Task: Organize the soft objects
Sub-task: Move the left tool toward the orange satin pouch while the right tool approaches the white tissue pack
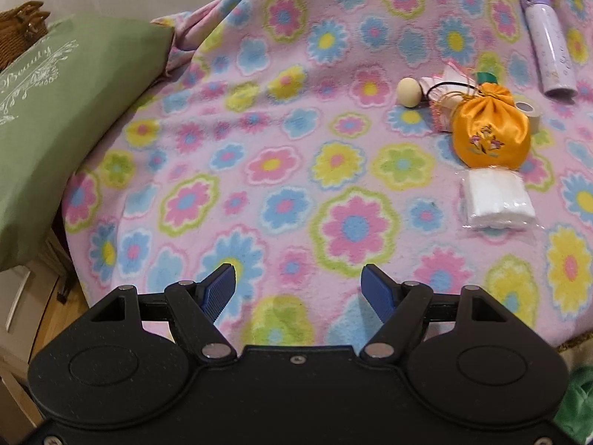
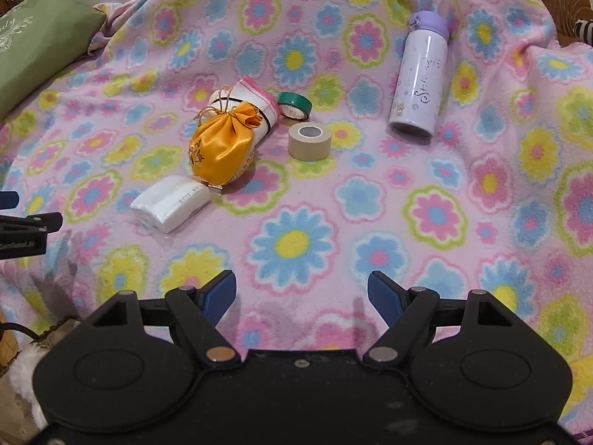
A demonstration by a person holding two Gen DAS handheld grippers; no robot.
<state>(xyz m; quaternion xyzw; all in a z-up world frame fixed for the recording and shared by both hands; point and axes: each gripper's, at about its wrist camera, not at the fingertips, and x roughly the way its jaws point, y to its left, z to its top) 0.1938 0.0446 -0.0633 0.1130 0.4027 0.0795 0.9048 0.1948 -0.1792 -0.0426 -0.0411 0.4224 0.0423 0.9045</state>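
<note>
From the left wrist view, the left claw [image 1: 298, 289] hangs released over the fleece blanket [image 1: 259, 170], its two ribbed blue pads wide apart with nothing between them. On the blanket up and to the right lies one small cluster: one orange satin drawstring pouch [image 1: 485, 129], round and shiny with embroidery, one flat white pack in clear wrap [image 1: 496, 200] just below it and touching, one pale wooden egg [image 1: 408, 91], one rolled white cloth [image 1: 444, 100] behind the pouch, and one beige tape roll [image 1: 528, 115] at its right. One lilac bottle [image 1: 548, 48] lies on its side farther right. One green cushion [image 1: 55, 129] with white print sits along the left edge, touching one wicker basket [image 1: 22, 26]. The wide stretch of flowered blanket between claw and cluster is open. From the right wrist view, the right claw [image 2: 302, 293] is likewise released, pads apart over bare blanket. Here the pouch [image 2: 222, 148] lies left of centre across the rolled cloth [image 2: 255, 100], the white pack [image 2: 170, 204] just below left. Tape rolls count two: the beige one [image 2: 309, 141] standing on end and one green one [image 2: 294, 104] behind it. The bottle [image 2: 420, 81], smooth and cylindrical with a purple cap, lies well apart to the right. Part of the left claw [image 2: 22, 222] shows at the left edge; wicker shows at the top right corner. Open blanket spreads below and right of the things.
</note>
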